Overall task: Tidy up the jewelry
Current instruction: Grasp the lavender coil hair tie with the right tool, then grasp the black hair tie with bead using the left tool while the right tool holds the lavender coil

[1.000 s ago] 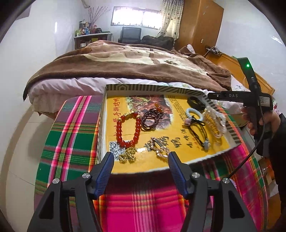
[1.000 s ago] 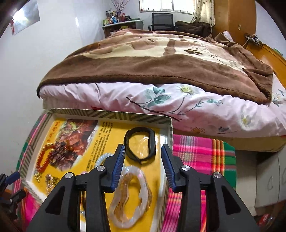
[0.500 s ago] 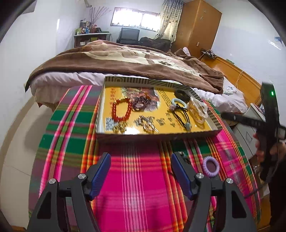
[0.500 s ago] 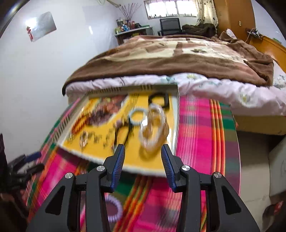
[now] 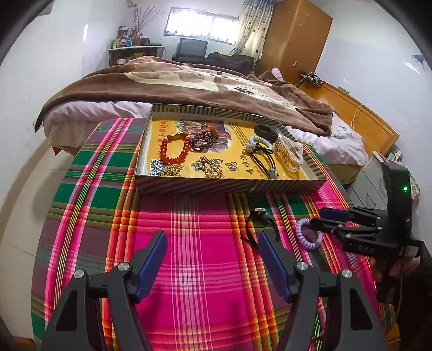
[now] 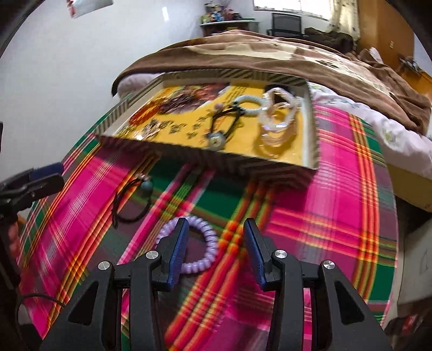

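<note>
Bedroom, white walls, one curtained window [image 5: 201, 25] at the far end, wooden wardrobe [image 5: 295, 40] to its right. One bed [image 5: 189, 89] under a brown blanket, running away from the table toward the window.

Surface: one table under a plaid cloth [image 5: 189, 243] in pink, green and orange, its far edge against the foot of the bed.

One shallow box [image 5: 229, 186], striped walls, yellow printed floor, long axis lying across the table parallel to the bed's foot. Contents, counted in the left view:
- red bead bracelet [image 5: 175, 148], one, left part
- dark bead bracelet [image 5: 202, 139], one, just beside it
- gold-coloured chain pieces [image 5: 172, 169], a small heap at the near left corner; number cannot be told
- pale blue coil tie [image 5: 259, 141], one
- black cord tie with charm [image 5: 266, 160], one
- clear amber hair claw [image 5: 289, 152], one, right part
- black band [image 5: 266, 130], one, far right corner

Loose on the cloth, in front of the box: one black hair tie with bead [image 5: 259, 220]; one purple coil hair tie [image 6: 198, 247], lying flat.

Left gripper [image 5: 212, 266]: jaws spread wide, nothing between them, over bare cloth.

Right gripper [image 6: 213, 249]: jaws partly spread, above the purple coil hair tie, whose right arc shows in the gap; pads not pressing on it.
</note>
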{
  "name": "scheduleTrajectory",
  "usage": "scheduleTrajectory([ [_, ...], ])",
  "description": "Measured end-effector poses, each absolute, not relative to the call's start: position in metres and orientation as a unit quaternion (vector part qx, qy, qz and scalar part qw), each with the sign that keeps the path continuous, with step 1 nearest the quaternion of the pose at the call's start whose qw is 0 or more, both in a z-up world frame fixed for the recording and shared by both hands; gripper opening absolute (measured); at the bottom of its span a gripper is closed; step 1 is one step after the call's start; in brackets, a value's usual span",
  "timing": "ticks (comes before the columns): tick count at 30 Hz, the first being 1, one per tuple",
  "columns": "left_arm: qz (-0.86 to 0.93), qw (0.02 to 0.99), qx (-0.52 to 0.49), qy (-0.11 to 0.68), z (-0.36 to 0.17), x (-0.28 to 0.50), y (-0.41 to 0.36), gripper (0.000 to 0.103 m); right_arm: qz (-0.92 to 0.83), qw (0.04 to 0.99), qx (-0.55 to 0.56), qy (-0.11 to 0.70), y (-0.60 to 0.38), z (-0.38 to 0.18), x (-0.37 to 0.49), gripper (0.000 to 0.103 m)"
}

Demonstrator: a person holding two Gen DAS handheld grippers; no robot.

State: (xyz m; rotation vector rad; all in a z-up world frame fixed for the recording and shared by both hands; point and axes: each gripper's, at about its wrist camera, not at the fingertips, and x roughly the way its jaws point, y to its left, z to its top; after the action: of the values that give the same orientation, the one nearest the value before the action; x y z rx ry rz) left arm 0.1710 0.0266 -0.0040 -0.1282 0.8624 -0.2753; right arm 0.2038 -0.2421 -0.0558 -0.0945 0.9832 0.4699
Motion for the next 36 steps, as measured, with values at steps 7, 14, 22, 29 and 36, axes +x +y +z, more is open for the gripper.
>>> scheduleTrajectory([
  [7, -0.122, 0.902, -0.043, 0.411, 0.000, 0.165, 0.023, 0.070, 0.212, 0.860, -0.088, 0.456, -0.230, -0.063, 0.194, 0.043],
  [14, -0.112, 0.906, -0.021, 0.407, 0.002, 0.166, 0.017, 0.070, 0.205, 0.866, -0.100, 0.444, -0.228, -0.063, 0.185, 0.010],
  [22, -0.117, 0.904, -0.008, 0.412, -0.003, 0.173, 0.005, 0.071, 0.188, 0.885, -0.044, 0.423, -0.266, -0.046, 0.173, 0.009],
  [29, -0.134, 0.895, -0.003, 0.426, -0.014, 0.184, -0.012, 0.071, 0.171, 0.902, -0.012, 0.397, -0.298, -0.025, 0.161, 0.009],
  [36, -0.143, 0.887, 0.011, 0.439, -0.027, 0.202, -0.031, 0.071, 0.157, 0.908, 0.015, 0.389, -0.320, -0.021, 0.148, 0.009],
])
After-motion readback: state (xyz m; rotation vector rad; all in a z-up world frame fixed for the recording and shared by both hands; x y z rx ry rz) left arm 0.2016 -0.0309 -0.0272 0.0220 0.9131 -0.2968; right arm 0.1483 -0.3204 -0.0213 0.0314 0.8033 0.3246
